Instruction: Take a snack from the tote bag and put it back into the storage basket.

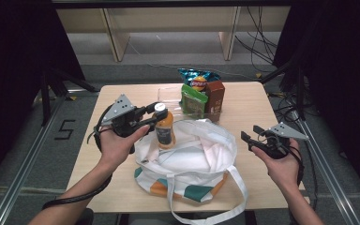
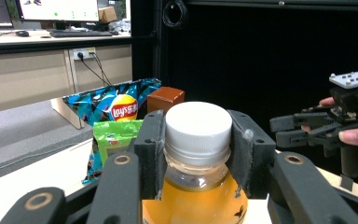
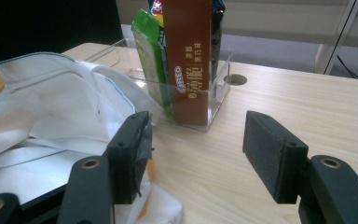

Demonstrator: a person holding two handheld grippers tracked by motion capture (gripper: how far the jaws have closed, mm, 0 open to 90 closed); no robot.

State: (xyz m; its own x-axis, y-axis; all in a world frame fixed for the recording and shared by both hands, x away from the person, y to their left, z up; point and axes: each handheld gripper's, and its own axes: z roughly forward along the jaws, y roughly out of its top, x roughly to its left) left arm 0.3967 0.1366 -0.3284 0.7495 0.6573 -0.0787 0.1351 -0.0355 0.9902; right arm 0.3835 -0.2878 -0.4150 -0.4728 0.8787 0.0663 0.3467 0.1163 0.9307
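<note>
- Orange juice bottle [image 1: 164,127] is held upright at the neck by the left gripper [image 1: 153,117], just above the open mouth of the white tote bag [image 1: 201,154]; judged to be a bagging job, with the bottle about to be lowered in.
- Neck grip makes sense: the bottle hangs plumb, body left free to drop into the bag without the jaws fouling the fabric.
- In the left gripper view, both pads are seen pressed on the bottle [image 2: 196,158] just under the white cap [image 2: 198,125]; jaws partly closed, clamped on the neck, no gap visible either side.
- Bag lies slumped on the table [image 1: 248,103], rim folded open toward the bottle, straps trailing off the near edge. Mouth is loose, not held open, so a snag on the rim is a risk.
- Right gripper [image 1: 251,136] is held off to the right of the bag, above bare table, apart from everything. In its own view the jaws stand fairly wide, nothing between them, the left jaw right by the bag cloth [image 3: 51,121]; contact there can't be told.
- Judged to be parked on standby: free to pull the bag rim open or fetch the next item.
- Remaining stock is kept in a clear plastic bin [image 1: 168,96] behind the bag: Lay's chip bag [image 1: 198,80], green snack packet [image 1: 193,99], brown carton [image 1: 214,96], all standing upright and within reach.
- Bottle not in the bag yet.
</note>
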